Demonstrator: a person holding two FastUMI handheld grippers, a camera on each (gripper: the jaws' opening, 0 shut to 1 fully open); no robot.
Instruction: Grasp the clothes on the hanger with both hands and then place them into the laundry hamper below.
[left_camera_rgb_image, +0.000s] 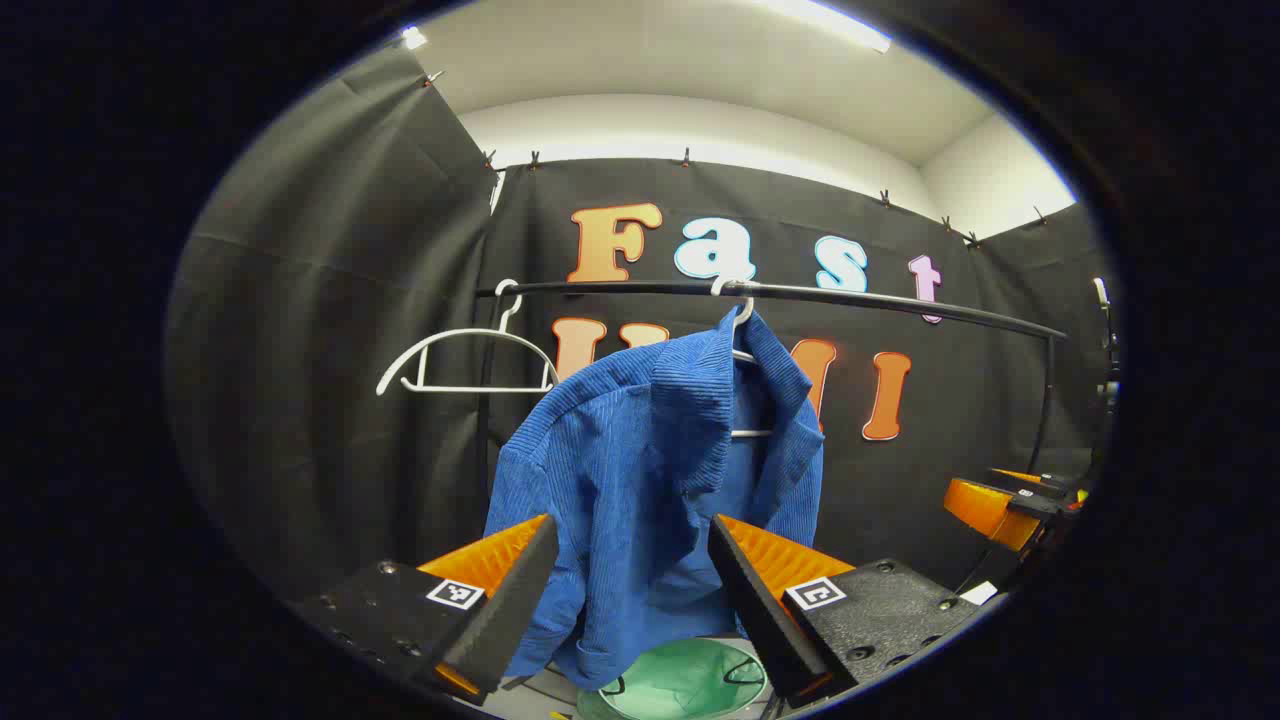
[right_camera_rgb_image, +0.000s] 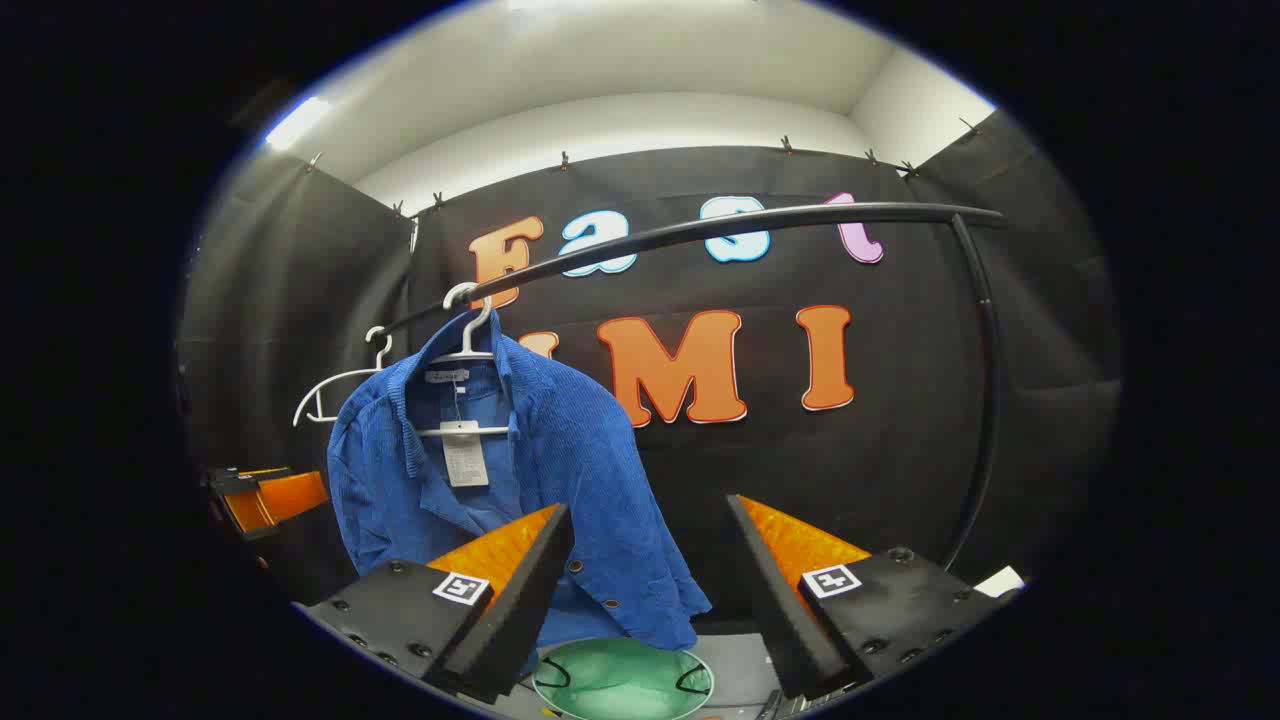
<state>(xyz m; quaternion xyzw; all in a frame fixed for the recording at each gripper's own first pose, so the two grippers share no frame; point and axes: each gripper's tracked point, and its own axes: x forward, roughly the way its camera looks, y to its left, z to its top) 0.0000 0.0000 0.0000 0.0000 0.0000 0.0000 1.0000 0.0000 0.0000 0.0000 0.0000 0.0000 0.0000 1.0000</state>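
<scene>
A: Where's the garment?
B: Blue corduroy shirt (left_camera_rgb_image: 650, 480) on a white hanger (left_camera_rgb_image: 742, 318), hooked over the black rail (left_camera_rgb_image: 800, 293). In the right gripper view the shirt (right_camera_rgb_image: 520, 490) hangs toward the rail's left end, collar open, paper tag (right_camera_rgb_image: 464, 452) showing inside.

A: Hamper?
B: Green laundry hamper (left_camera_rgb_image: 680, 685) right below the shirt's hem, round mouth open, thin black handles at the rim. Same hamper (right_camera_rgb_image: 622, 680) at the bottom of the right gripper view, under the shirt's lower edge.

A: Grippers?
B: Left gripper (left_camera_rgb_image: 632, 590) has its fingers spread wide, the shirt hanging in the gap between them, nothing pinched. Right gripper (right_camera_rgb_image: 650, 590) is also spread; the shirt's right edge sits behind its left finger, and most of the gap frames bare black cloth. In the left gripper view the right gripper shows off at the right edge, well apart from the shirt.

A: Free room?
B: Second empty hanger (left_camera_rgb_image: 460, 362) hangs on the rail left of the shirt, near but apart. The rail's right stretch is bare to its upright post (right_camera_rgb_image: 985, 400). Open space right of the shirt.
</scene>
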